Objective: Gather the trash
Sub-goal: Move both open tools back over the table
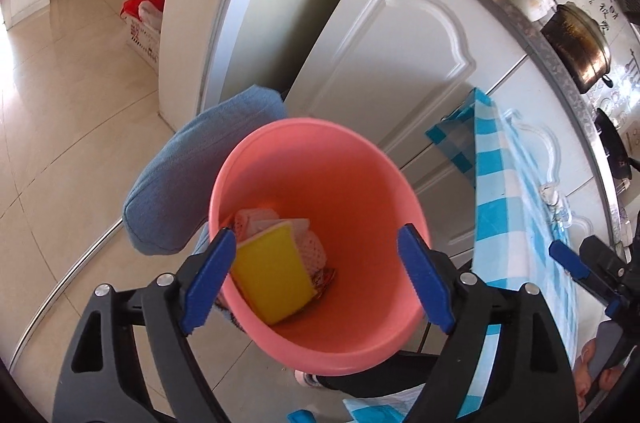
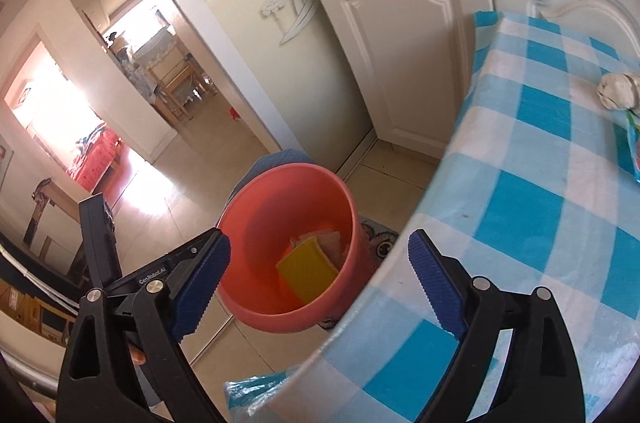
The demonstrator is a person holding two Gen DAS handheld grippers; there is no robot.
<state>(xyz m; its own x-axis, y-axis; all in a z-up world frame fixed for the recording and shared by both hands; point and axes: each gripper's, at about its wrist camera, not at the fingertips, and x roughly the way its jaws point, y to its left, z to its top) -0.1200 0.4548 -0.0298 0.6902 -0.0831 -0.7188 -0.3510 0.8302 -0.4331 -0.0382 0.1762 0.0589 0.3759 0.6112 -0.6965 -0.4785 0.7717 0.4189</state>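
Your left tool [image 1: 320,279] hangs over the pink bin [image 1: 320,355] on the floor, blue pads spread apart with nothing between them; a yellow sponge [image 1: 272,279] and pale scraps already lie at the bottom. Your right tool [image 2: 320,283] stands equally wide and empty, near the checked worktop [image 2: 532,207]. More trash waits on the far right of that cloth: a crumpled white wad [image 2: 618,90]. Reach for it over the cloth, keeping clear of the worktop's edge, then drop it above the bin's mouth. A blue cushion [image 1: 200,175] presses against the bin's far left side, white cabinets [image 2: 404,55] behind
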